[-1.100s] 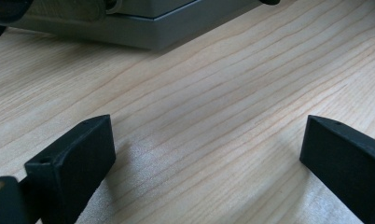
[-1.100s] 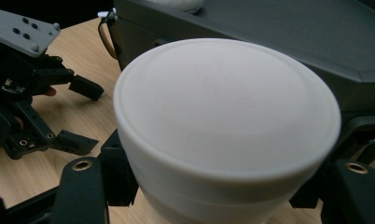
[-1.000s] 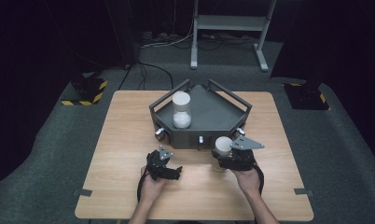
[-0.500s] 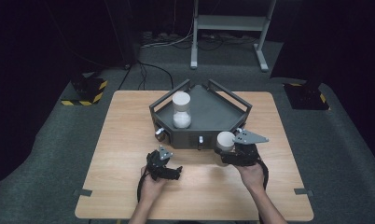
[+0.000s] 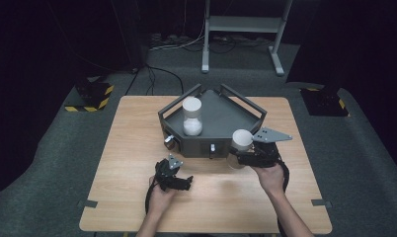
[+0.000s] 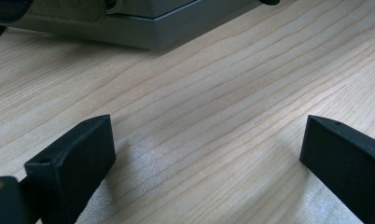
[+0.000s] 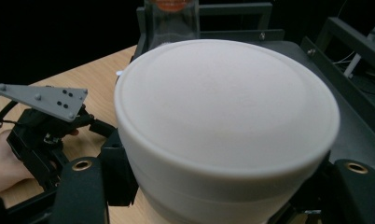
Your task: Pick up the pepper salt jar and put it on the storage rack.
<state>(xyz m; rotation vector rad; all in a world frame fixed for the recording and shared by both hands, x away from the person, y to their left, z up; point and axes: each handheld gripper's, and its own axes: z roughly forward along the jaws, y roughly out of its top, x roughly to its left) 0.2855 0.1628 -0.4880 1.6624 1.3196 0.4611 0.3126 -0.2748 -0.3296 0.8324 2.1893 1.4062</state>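
A jar with a white lid [image 5: 241, 140] hangs just off the table at the front right corner of the grey tray [image 5: 246, 106], and my right gripper [image 5: 238, 158] is shut on its body. In the right gripper view the white lid [image 7: 223, 102] looms large between the black jaws. A second white-lidded jar [image 5: 192, 116] stands upright inside the tray at its left. My left gripper [image 5: 186, 183] rests on the wooden table [image 5: 127, 148] in front of the tray. In the left gripper view its jaws [image 6: 206, 140] stand wide apart with only bare wood between them.
The tray has raised bar rails and a front panel with a knob [image 5: 170, 141] at its left corner. Behind the table a metal stand [image 5: 241, 29] rises from the dark floor, and there are cables and yellow-black striped blocks [image 5: 93, 96].
My right gripper has risen with the jar and drifted slightly toward the tray. The left gripper has stayed where it was.
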